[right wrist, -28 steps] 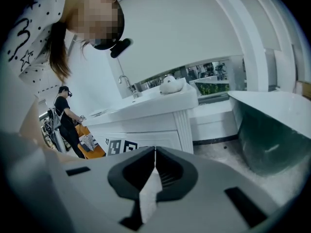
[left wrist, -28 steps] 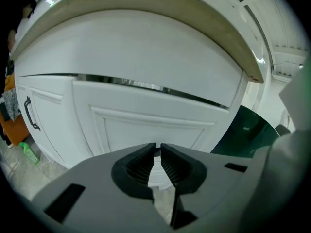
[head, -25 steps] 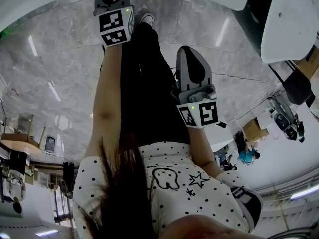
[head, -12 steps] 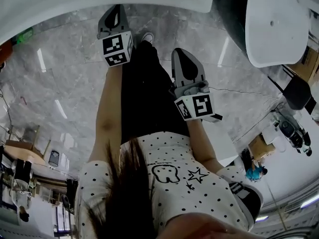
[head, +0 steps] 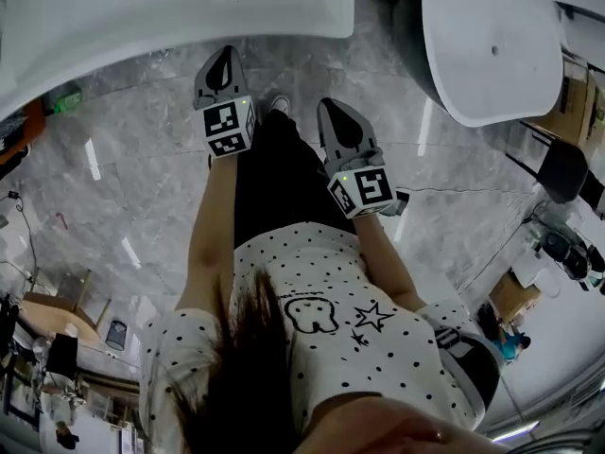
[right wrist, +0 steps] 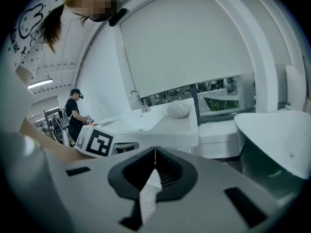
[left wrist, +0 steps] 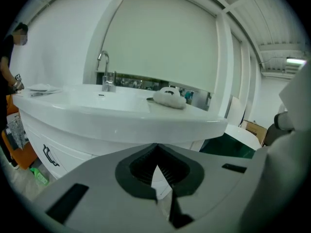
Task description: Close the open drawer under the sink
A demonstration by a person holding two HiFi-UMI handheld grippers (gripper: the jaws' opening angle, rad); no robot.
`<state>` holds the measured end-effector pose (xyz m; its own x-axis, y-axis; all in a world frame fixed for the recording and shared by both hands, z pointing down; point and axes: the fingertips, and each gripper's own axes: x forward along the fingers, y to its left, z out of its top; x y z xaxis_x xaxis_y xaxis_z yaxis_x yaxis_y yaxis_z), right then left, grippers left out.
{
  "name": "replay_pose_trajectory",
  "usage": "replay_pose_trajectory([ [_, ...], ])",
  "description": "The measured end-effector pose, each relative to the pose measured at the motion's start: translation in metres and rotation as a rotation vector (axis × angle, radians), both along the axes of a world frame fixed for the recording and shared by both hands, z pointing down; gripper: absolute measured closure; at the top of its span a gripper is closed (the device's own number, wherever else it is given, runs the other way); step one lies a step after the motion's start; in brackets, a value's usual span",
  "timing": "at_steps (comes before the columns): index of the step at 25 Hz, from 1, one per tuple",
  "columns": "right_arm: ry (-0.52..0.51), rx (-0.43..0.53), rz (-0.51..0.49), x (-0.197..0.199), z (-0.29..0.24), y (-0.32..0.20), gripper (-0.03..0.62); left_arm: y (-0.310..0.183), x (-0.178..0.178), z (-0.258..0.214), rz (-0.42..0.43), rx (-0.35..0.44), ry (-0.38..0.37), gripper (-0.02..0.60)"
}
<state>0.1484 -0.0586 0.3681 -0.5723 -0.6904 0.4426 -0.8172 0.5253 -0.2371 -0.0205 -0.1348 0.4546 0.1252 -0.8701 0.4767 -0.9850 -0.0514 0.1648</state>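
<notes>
head view: steeply down onto floor [head: 123, 159] | gripper views: both near-level toward sink [left wrist: 116, 103]

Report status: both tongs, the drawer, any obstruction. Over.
Left tongs shut, empty; right tongs shut, empty. Cabinet under the sink ahead, handle visible; drawer open or shut, cannot tell. Person standing at counter's far end. Over.

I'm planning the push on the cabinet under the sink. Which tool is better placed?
Probably left: in the head view the left tool lies nearer the sink counter than the right tool.
</notes>
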Motion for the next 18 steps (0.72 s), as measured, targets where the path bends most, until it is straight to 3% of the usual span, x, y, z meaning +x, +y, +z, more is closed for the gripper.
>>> replay_pose_trajectory([
  [5,-0.013,0.016,0.001,0.002,-0.013,-0.003,0.579,0.003,0.011,-0.043,0.014,0.038,-0.001,0.577],
  [18,-0.073,0.135,-0.017,-0.004,-0.066,-0.029,0.58,-0.005,0.022,-0.157,0.059,0.228,0.01,0.577],
])
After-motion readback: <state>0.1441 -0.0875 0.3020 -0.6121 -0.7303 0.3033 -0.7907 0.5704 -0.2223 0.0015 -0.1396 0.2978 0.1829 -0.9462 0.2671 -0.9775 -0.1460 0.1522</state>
